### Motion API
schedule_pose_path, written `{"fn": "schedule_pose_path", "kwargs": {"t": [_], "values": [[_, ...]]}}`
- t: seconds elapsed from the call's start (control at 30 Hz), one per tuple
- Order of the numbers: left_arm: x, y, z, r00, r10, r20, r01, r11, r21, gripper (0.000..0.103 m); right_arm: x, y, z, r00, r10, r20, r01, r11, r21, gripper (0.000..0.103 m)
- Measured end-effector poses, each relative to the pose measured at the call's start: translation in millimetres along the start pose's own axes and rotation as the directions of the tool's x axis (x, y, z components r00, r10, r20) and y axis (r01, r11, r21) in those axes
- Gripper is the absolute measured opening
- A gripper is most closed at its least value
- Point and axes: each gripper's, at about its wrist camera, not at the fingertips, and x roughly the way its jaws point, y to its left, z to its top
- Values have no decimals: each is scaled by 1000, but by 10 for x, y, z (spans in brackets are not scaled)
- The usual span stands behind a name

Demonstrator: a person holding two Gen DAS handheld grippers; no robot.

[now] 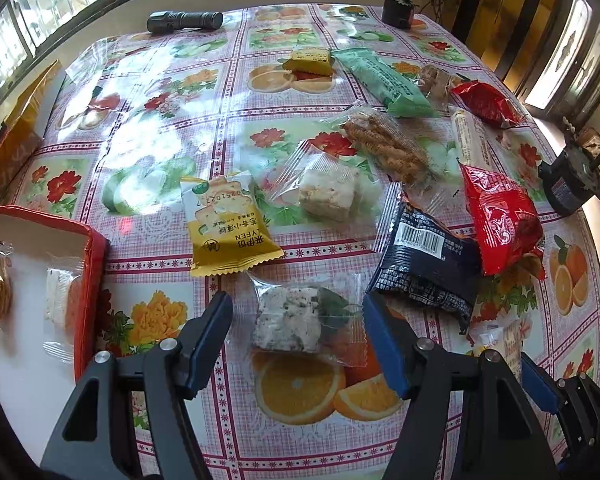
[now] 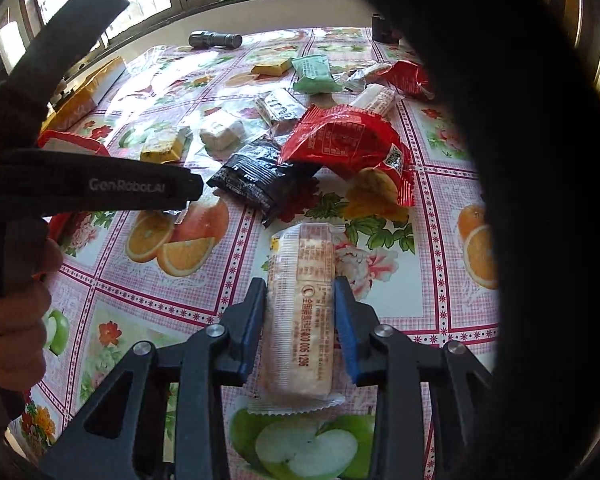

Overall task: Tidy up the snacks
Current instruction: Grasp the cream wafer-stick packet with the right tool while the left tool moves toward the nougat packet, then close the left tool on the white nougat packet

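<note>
While the right claw (image 2: 300, 292) pinches a long pale biscuit packet (image 2: 300, 312) across its width, pads pressing both sides, the packet lies flat on the tabletop (image 2: 140, 320) near its front edge. Left claw (image 1: 296, 328) gapes wide, empty, straddling a clear-wrapped speckled nougat square (image 1: 288, 318) without touching it.

Beyond: black packet (image 1: 424, 260), red packet (image 1: 500, 220), yellow cracker packet (image 1: 224, 228), more wrapped sweets toward the far edge. Red tray (image 1: 90, 272) sits at the left edge, already holding a few wrapped pieces.

Judgement: pick-up stage, both sides. Right should lift straight up before travelling, since the long packet may sag or swivel in a mid-body pinch. Left should settle lower so pads meet the nougat block itself, not just loose film, then close gently.
</note>
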Motion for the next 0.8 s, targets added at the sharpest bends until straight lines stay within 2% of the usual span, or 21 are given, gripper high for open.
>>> {"fn": "schedule_pose_path", "kwargs": {"t": [0.37,0.63,0.8], "values": [[38,18,-21,999,-12,36,12,1000,19,66,-2,19,-16,1000,-8,15,8,1000,-16,36],[-1,1,-73,999,-12,49,10,999,36,60,-9,50,-42,999,-31,28,32,999,-32,35],[-32,-12,-106,998,-20,53,17,999,48,50,-7,55,-39,999,-40,29,41,999,-36,35]]}}
